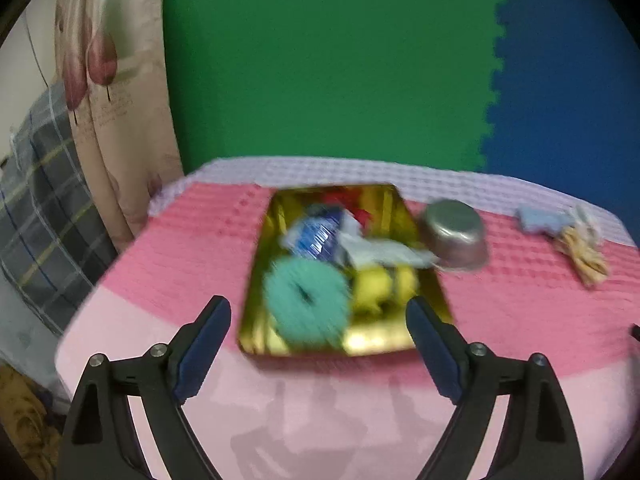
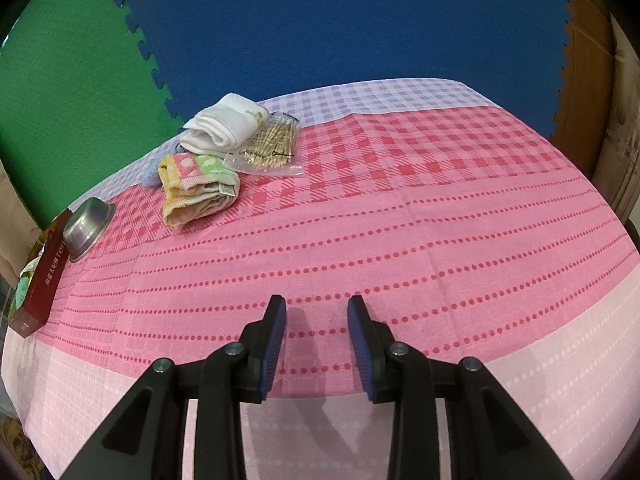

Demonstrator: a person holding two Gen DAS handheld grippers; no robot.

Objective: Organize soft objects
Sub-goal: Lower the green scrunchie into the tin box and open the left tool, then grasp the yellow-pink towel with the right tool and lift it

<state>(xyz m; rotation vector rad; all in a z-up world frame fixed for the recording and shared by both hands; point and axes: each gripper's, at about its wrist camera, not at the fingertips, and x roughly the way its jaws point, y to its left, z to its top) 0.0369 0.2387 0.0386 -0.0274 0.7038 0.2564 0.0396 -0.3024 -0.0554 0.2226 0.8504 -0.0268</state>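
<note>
Left wrist view, motion-blurred: left gripper (image 1: 318, 320) with jaws spread wide and empty, hovering above the near edge of the counter (image 1: 168, 248), which wears a pink checked cloth. Straight ahead, a gold-lined box (image 1: 276, 220) near the counter's middle, already filled with a teal ring-shaped plush (image 1: 306, 300), a yellow soft item (image 1: 380, 286), a blue-and-white packet (image 1: 316, 236) and something red at the back. Touching the box's right rim, a steel bowl (image 1: 454, 234) tipped on its side. Toward the far right corner, a blurred heap of cloth and sticks.

Right wrist view, sharp: right gripper (image 2: 316, 320) with jaws partly open, holding nothing, low over the near middle of the counter. Near the far left edge, a rolled white towel (image 2: 224, 126), a folded patterned towel (image 2: 198, 186) in front of it, a blue cloth (image 2: 151, 176) peeking behind, and a clear bag of wooden sticks (image 2: 268, 148) just beside them. Box and bowl at the left edge.

Likely step: between placements, with towels not yet boxed. Next move probably calls for reaching a towel, pinching a thick fold, and avoiding the bag.
</note>
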